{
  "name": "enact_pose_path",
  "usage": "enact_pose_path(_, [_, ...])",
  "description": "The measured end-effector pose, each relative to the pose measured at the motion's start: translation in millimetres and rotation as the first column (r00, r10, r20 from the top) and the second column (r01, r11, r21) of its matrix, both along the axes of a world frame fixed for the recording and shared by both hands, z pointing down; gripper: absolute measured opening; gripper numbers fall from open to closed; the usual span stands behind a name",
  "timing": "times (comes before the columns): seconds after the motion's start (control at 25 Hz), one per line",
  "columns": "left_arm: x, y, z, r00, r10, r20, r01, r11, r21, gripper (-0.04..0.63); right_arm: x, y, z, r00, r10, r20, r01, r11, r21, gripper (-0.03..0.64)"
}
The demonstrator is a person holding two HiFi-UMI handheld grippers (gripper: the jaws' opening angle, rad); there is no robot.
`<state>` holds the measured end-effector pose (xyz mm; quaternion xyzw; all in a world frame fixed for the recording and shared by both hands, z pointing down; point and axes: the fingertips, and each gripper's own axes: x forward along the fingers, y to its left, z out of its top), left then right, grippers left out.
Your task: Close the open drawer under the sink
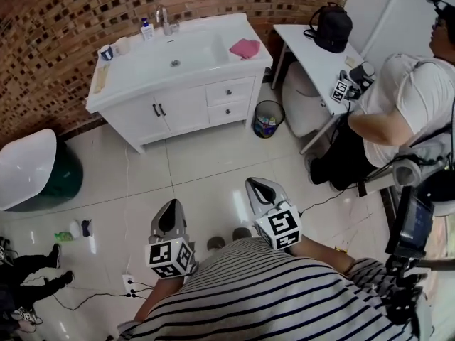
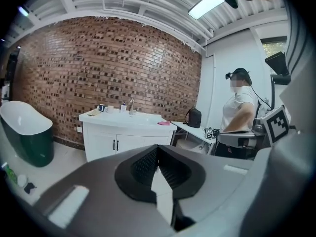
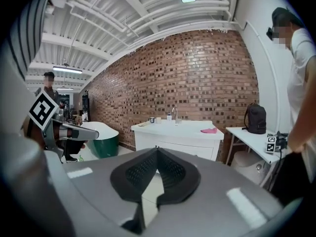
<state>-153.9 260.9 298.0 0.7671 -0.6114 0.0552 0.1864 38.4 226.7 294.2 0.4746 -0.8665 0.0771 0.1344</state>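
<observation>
The white sink cabinet (image 1: 178,109) stands against the brick wall, well ahead of me. It has two doors on the left and two small drawers on the right, an upper drawer (image 1: 229,91) and a lower drawer (image 1: 229,111). The upper one seems to stand out a little, but from this distance I cannot tell for sure. My left gripper (image 1: 173,205) and right gripper (image 1: 256,183) hover over the floor tiles close to my body, both pointing at the cabinet. Each is shut with nothing between its jaws. The cabinet (image 2: 123,139) shows in the left gripper view, and the cabinet (image 3: 177,137) in the right gripper view too.
A green and white bathtub (image 1: 28,165) stands at the left. A waste bin (image 1: 268,118) sits right of the cabinet, beside a white table (image 1: 313,52) with a black backpack (image 1: 333,25). Another person (image 1: 402,112) stands at the right. A power strip (image 1: 129,284) and cables lie near my feet.
</observation>
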Motion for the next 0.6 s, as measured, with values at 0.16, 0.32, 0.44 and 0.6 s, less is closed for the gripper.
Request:
enact_pose_path(0.16, [4.4, 0.3, -1.2, 1.000, -0.011, 0.011, 0.011, 1.000, 0.001, 0.017, -2.1, -6.5, -7.6, 1.000, -0.022, 0.007, 0.021, 1.000, 0.007, 0.000])
enact_pose_path(0.32, [19.1, -6.0, 2.5, 1.000, 0.001, 0.008, -0.001, 1.000, -0.010, 0.017, 9.7, -8.2, -8.2, 1.000, -0.019, 0.006, 0.019, 1.000, 0.013, 0.000])
enact_pose_path(0.44, [18.6, -5.4, 1.5, 1.000, 0.002, 0.015, -0.002, 1.000, -0.006, 0.017, 6.4, -7.3, -3.2, 1.000, -0.026, 0.004, 0.026, 1.000, -0.001, 0.000])
enact_pose_path(0.6, [31.1, -10.6, 4.6, 1.000, 0.031, 0.006, -0.031, 1.000, -0.006, 0.017, 15.7, -7.6, 1.1, 1.000, -0.011, -0.015, 0.011, 1.000, -0.009, 0.000])
